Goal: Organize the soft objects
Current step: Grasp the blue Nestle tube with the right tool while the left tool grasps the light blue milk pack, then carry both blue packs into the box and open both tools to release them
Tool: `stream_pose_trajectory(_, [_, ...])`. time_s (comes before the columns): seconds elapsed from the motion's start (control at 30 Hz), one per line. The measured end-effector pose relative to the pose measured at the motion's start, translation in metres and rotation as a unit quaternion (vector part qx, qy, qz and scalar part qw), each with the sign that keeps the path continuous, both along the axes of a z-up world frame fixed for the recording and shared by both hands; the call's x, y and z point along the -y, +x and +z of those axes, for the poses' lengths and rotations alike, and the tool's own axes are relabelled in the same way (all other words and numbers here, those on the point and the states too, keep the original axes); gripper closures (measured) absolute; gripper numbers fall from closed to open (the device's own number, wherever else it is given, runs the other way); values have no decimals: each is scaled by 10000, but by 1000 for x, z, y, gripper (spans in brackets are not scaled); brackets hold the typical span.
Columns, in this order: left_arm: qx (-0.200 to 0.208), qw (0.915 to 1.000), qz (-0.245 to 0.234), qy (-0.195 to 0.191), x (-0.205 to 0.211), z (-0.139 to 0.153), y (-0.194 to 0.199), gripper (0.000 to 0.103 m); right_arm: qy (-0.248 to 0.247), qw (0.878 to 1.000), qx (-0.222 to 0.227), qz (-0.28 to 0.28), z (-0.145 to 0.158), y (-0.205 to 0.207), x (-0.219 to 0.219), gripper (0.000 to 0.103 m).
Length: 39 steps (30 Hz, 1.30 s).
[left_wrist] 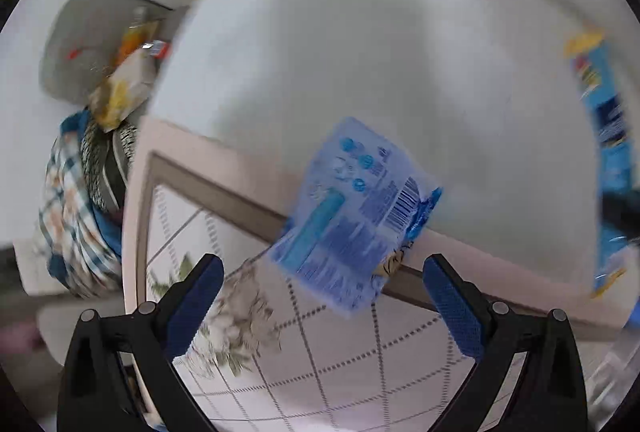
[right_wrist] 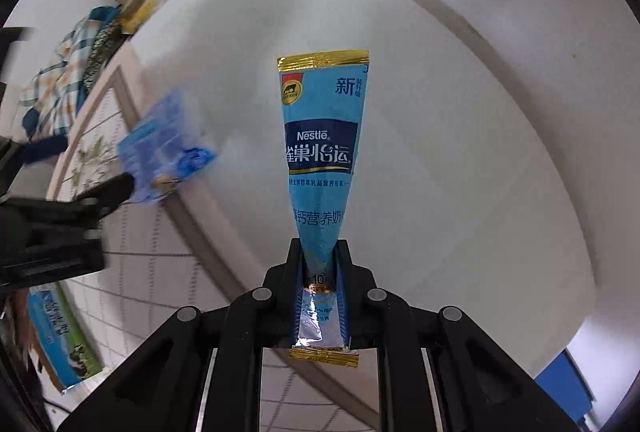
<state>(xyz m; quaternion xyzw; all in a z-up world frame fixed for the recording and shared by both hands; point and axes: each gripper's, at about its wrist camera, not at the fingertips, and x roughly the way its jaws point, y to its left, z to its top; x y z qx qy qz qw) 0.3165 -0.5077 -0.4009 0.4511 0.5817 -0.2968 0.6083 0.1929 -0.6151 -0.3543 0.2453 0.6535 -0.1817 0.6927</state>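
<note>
My right gripper is shut on a blue Nestle milk powder sachet with gold ends, held upright over the white foam board. The sachet also shows at the right edge of the left wrist view. My left gripper is open with nothing between its fingers. A light blue tissue pack lies just ahead of it at the board's near edge, blurred. It also shows in the right wrist view, beside the left gripper's finger.
A patterned tablecloth covers the table under the board. At the far left are a plaid cloth pile, yellow snack packets and a grey lid. Another blue and green sachet lies on the cloth at lower left.
</note>
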Motion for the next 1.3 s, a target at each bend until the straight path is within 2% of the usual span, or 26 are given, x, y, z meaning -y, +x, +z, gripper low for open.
stream_pose_trajectory(0.03, [-27,10000,-27,86,3,-8,0,6,3,10000,-25,-10,-2,-1,3,88])
stream_pose_trajectory(0.07, [-93,9999,-5,131,5,-15,1,23,4,10000,-26,-25,-3,-4,5,88])
stream_pose_trajectory(0.13, [-292,9993,224,33,5,-19,5,28,23,10000,-24,-53,-4,-6,4,88])
stream_pose_trajectory(0.2, [-350,9978,527,-220,2,-13,9,38,48,10000,-5,-74,-4,-9,2,88])
stream_pose_trajectory(0.3, [-548,9921,1023,-470,-11,-4,9,59,62,10000,27,-40,-7,-6,-8,88])
stream_pose_trajectory(0.43, [-770,9813,1622,-698,-40,3,-1,63,124,9999,53,46,-4,-6,-19,88])
stream_pose_trajectory(0.53, [-748,9715,2078,-860,-67,12,-9,65,268,9995,123,119,0,-3,-34,88])
stream_pose_trajectory(0.6, [-777,9608,2449,-1043,-90,24,-14,65,336,9990,197,199,6,-2,-44,88])
stream_pose_trajectory(0.8, [-832,9160,3508,-1762,-197,81,-41,65,633,9948,455,654,32,7,-107,88])
stream_pose_trajectory(0.87, [-753,8975,3880,-1956,-244,101,-56,65,765,9907,570,971,44,13,-145,88])
stream_pose_trajectory(0.9, [-720,8912,4004,-2005,-263,108,-62,65,798,9891,602,1080,50,13,-156,88])
stream_pose_trajectory(1.1, [-321,8380,4920,-2337,-412,160,-87,65,1140,9702,771,1996,80,30,-293,88])
stream_pose_trajectory(1.13, [-253,8340,4981,-2359,-427,165,-90,65,1187,9669,807,2109,86,31,-315,88])
stream_pose_trajectory(1.2, [-83,8185,5233,-2370,-477,177,-97,65,1245,9606,856,2334,97,32,-357,88])
stream_pose_trajectory(1.3, [-28,7998,5515,-2371,-531,177,-101,65,1420,9506,902,2608,109,32,-429,88])
